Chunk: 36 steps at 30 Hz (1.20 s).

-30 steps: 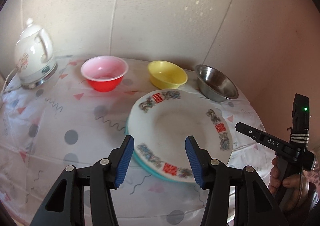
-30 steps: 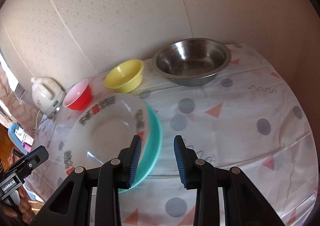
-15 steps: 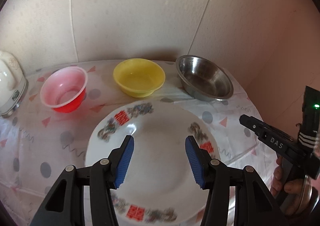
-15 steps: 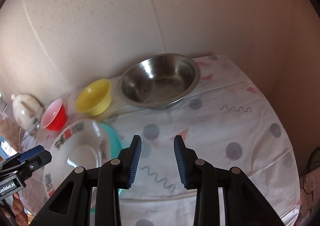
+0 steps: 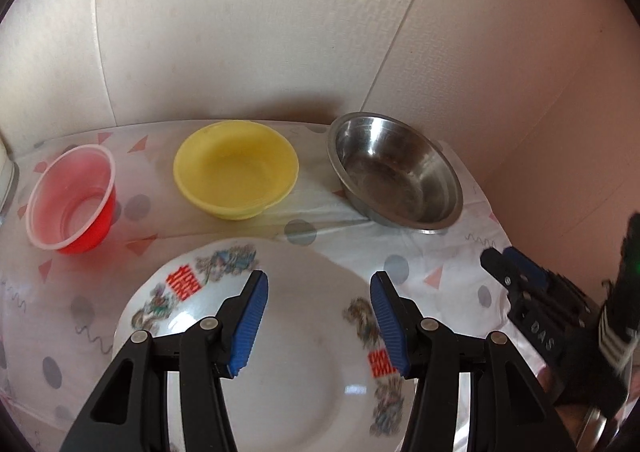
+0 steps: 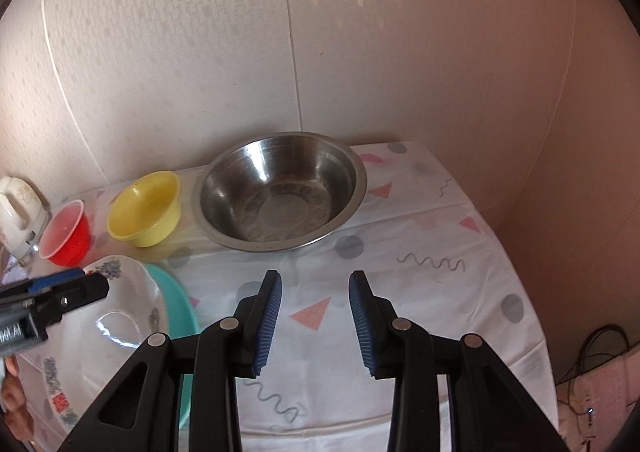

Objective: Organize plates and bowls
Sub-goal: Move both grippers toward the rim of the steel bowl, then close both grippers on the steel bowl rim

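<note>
Three bowls, red [image 5: 72, 204], yellow [image 5: 236, 168] and steel [image 6: 280, 188], line the wall. Left gripper [image 5: 318, 318] hangs parted, empty, above the white plate [image 5: 304, 392]; right gripper [image 6: 314, 318] parted, empty, over tablecloth [image 6: 420, 252].

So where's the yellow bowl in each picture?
Left wrist view: the yellow bowl sits in the upper middle, between the red bowl and the steel bowl.
Right wrist view: the yellow bowl is at the left, beside the steel bowl.
Shared landmark: the steel bowl, always on the yellow bowl's right.
</note>
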Each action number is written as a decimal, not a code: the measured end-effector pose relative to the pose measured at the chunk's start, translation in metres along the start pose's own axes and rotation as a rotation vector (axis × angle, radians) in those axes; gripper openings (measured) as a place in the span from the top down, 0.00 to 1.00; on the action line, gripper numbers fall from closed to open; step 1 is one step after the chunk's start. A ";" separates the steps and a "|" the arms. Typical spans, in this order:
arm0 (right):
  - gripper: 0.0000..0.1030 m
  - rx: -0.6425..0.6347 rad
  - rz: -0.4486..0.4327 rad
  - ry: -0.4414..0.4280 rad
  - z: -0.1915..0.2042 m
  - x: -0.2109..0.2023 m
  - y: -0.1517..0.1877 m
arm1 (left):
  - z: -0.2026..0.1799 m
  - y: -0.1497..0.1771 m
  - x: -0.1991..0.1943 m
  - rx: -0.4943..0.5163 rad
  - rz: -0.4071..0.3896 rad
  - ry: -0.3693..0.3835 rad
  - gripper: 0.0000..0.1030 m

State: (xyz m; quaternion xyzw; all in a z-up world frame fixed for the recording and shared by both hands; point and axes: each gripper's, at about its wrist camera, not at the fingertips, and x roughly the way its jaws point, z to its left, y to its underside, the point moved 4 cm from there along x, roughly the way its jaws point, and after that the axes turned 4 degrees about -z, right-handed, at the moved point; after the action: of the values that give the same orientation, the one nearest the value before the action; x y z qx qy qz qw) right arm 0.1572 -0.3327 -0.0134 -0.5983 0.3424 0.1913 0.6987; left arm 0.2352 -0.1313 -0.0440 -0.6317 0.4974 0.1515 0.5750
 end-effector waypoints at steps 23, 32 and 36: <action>0.65 -0.043 -0.056 0.051 -0.002 0.013 -0.018 | -0.017 -0.039 0.050 -0.012 0.014 0.047 0.49; 0.65 -0.053 -0.067 0.059 0.002 0.023 -0.027 | -0.021 -0.047 0.070 -0.021 0.032 0.080 0.51; 0.65 0.008 -0.048 0.009 -0.004 0.034 -0.031 | -0.020 -0.051 0.076 -0.028 0.039 0.090 0.51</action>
State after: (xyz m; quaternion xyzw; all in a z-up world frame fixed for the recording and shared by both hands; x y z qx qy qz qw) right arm 0.2004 -0.3477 -0.0157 -0.6046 0.3315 0.1705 0.7039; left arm 0.3029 -0.1916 -0.0669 -0.6361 0.5325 0.1412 0.5402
